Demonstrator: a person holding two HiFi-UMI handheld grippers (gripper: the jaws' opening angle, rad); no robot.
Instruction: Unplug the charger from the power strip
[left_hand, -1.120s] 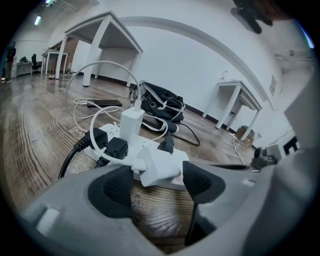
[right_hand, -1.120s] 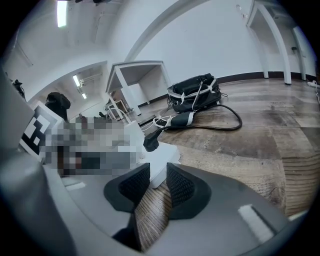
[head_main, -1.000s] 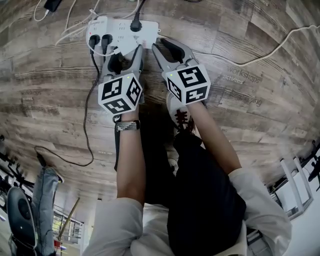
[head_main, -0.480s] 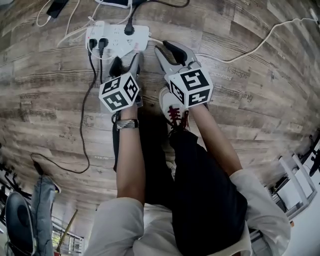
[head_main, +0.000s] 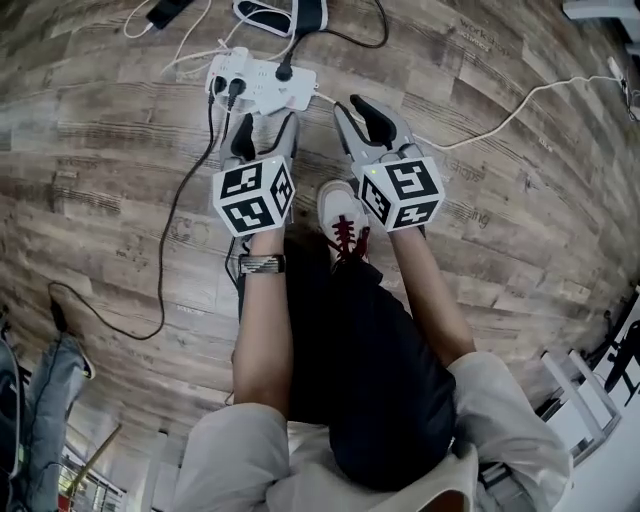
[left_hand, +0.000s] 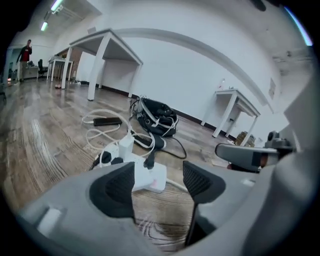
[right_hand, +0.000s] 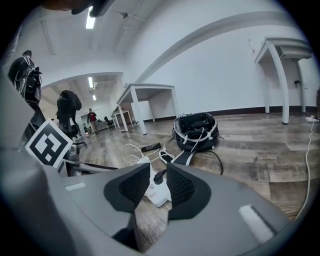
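A white power strip (head_main: 262, 82) lies on the wooden floor. Two black plugs sit at its left end and one black plug (head_main: 285, 72) near the middle. A white charger (left_hand: 125, 146) stands in the strip (left_hand: 150, 177) with a white cable. My left gripper (head_main: 266, 135) hovers just short of the strip, open and holding nothing. My right gripper (head_main: 366, 120) is to its right, open with a narrower gap, also holding nothing. In the right gripper view the strip (right_hand: 159, 196) and black plug (right_hand: 160, 176) show between the jaws of my right gripper (right_hand: 159, 189).
A black bag (left_hand: 157, 117) lies beyond the strip, with a black device (left_hand: 106, 121) on white cable to its left. A black cord (head_main: 185, 200) runs left, a white cord (head_main: 500, 110) right. A shoe with red laces (head_main: 340, 212) sits between my arms. White tables stand further off.
Both grippers have drawn back a little from the power strip. The head view has tipped, so the black bag beyond the strip now shows.
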